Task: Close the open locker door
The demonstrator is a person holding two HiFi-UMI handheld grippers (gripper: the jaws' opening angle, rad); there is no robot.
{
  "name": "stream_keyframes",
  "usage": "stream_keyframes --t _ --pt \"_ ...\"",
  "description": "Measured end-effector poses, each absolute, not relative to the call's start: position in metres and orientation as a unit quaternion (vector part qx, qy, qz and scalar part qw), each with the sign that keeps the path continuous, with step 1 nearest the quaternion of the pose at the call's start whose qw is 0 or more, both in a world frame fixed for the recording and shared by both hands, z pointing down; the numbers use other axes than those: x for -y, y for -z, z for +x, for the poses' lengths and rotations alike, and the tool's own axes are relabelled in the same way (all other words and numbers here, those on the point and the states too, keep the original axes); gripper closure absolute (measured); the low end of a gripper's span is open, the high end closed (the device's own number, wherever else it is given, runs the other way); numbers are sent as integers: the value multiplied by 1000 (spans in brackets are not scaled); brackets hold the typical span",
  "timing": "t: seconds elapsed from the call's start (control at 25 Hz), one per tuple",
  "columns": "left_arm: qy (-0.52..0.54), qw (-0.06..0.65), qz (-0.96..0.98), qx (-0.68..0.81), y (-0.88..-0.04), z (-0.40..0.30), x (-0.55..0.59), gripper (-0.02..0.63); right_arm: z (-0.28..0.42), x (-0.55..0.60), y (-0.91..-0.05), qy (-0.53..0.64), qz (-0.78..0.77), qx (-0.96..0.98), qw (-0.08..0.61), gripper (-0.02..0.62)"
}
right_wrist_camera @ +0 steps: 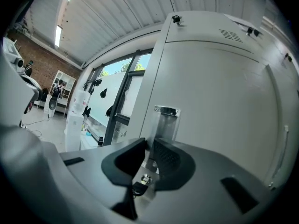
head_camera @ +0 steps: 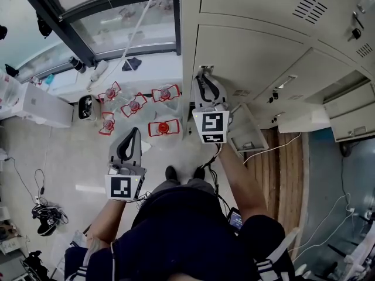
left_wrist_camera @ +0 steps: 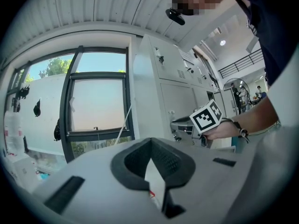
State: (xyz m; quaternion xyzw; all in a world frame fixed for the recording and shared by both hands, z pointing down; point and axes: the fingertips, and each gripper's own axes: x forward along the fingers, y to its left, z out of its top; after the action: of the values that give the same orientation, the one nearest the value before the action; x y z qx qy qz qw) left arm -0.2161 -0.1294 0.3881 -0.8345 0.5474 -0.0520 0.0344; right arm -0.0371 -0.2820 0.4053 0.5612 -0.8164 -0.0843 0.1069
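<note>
Right tongs (right_wrist_camera: 150, 147) clench the shiny rectangular chrome handle (right_wrist_camera: 166, 120) on the smooth grey metal locker door (right_wrist_camera: 219, 101), centre frame. Left tongs (left_wrist_camera: 150, 144) sit pinched together; ribbed black pads (left_wrist_camera: 169, 160) meet tip to tip.

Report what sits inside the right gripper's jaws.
A metal handle on the locker door is pinched between the pads of the right gripper. A small lock shows lower in the gap. The pads cover the handle's lower part.

floor: red frames (head_camera: 136, 105) clustered below window (head_camera: 117, 16) | white box (head_camera: 41, 107) left of them | cables (head_camera: 41, 206) far left | wooden strip (head_camera: 281, 157) right
</note>
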Motion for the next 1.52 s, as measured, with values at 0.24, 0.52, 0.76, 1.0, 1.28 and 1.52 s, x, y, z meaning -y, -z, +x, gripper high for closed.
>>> stream_keyframes --t 0.24,0.52,0.76,1.0,1.28,1.52 --pt "50 37 -831 -553 -388 -222 128 603 -37 281 -406 97 578 801 121 529" --pt "56 40 -830 -554 -389 -227 129 603 -36 281 -406 90 578 802 118 529" --pt "68 39 -828 -556 -395 -233 128 603 -35 279 -407 88 578 802 120 531" --pt "54 38 -829 -555 -388 -229 128 603 -30 280 -409 86 581 800 123 535" --pt "56 37 -827 -558 -388 -232 126 603 -30 280 -409 81 578 802 123 535" --pt "54 38 -826 -560 -387 -232 125 603 -31 278 -408 81 577 803 124 546"
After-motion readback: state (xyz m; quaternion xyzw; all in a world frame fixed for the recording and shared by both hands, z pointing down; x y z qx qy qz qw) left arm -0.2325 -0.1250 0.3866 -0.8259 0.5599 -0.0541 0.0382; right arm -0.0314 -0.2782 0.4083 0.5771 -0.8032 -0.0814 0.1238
